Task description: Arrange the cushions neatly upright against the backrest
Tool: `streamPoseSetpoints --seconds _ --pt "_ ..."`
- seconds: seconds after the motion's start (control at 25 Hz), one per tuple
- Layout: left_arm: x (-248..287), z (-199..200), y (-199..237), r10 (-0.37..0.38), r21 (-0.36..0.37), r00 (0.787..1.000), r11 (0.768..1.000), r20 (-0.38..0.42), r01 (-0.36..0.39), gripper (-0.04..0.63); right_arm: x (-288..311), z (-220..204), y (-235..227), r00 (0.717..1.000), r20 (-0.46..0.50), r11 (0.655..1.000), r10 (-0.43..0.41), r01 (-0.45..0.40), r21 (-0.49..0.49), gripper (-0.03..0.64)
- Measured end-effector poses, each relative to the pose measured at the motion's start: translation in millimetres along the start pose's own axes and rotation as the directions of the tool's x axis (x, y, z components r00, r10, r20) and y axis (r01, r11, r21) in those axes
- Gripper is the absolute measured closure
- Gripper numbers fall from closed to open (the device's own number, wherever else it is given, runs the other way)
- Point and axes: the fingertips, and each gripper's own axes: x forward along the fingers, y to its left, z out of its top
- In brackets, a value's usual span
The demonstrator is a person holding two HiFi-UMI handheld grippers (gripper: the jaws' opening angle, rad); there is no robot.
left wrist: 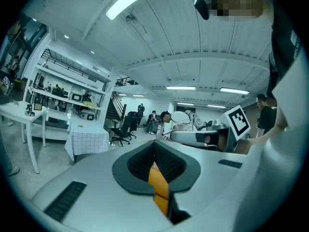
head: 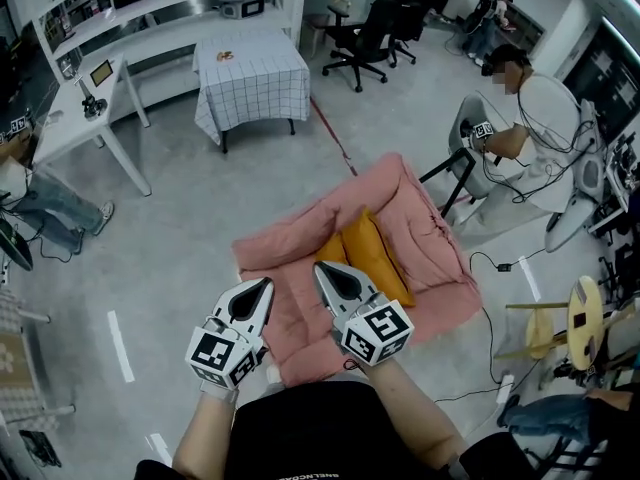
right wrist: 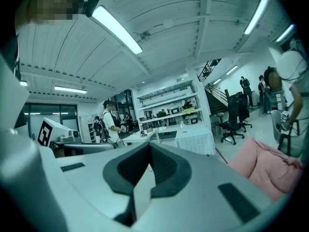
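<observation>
- Both tools are clenched with nothing in them. The left gripper point(head: 266, 286) and the right gripper point(head: 320, 268) sit at the lower middle of the head view, jaws pressed tip to tip.
- Each gripper's own view agrees: the ribbed pads meet along one seam on the left gripper point(left wrist: 155, 151) and on the right gripper point(right wrist: 148, 161).
- A sliver of orange shows through the slit under the left jaws. I take it for a cushion beyond them, not something pinched.
- Both grippers point roughly level, out across the room, well above the sofa. That looks to me like hands clear of the work, not reaching for it.
- The two orange cushions point(head: 372, 253) are at frame centre, side by side on the pink floor sofa point(head: 300, 318). They appear to stand on edge, leaning into its padded backrest point(head: 425, 213).
- That resting spot makes sense: the backrest props them so they stay up with no grip on them.
- From the right gripper view a corner of the pink sofa point(right wrist: 263, 170) shows at the lower right, apart from the jaws.
- I would judge the arranging about finished. Whether the cushions are truly straight is hard to tell from so steep an angle.
- Behind, at upper left, stands a table with a checked cloth point(head: 255, 73), and a seated person point(head: 515, 143) is at right.
</observation>
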Motion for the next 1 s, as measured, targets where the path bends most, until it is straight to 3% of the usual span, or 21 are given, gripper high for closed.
streamPoseSetpoints --seconds 0.44,0.6,1.0 --pt "21 30 -4 0.053 0.038 0.997 0.998 0.06 -0.055 0.583 -2 43 -9 0.994 0.068 0.994 0.08 -0.075 -0.082 0.607" --pt "24 37 -5 0.065 0.047 0.995 0.997 0.078 -0.069 0.583 -3 48 -13 0.994 0.064 0.99 0.086 -0.078 -0.122 0.609" --pt "31 37 -18 0.074 0.086 0.995 0.993 0.065 -0.08 0.583 -14 54 -23 0.994 0.083 0.992 0.072 -0.063 -0.111 0.609"
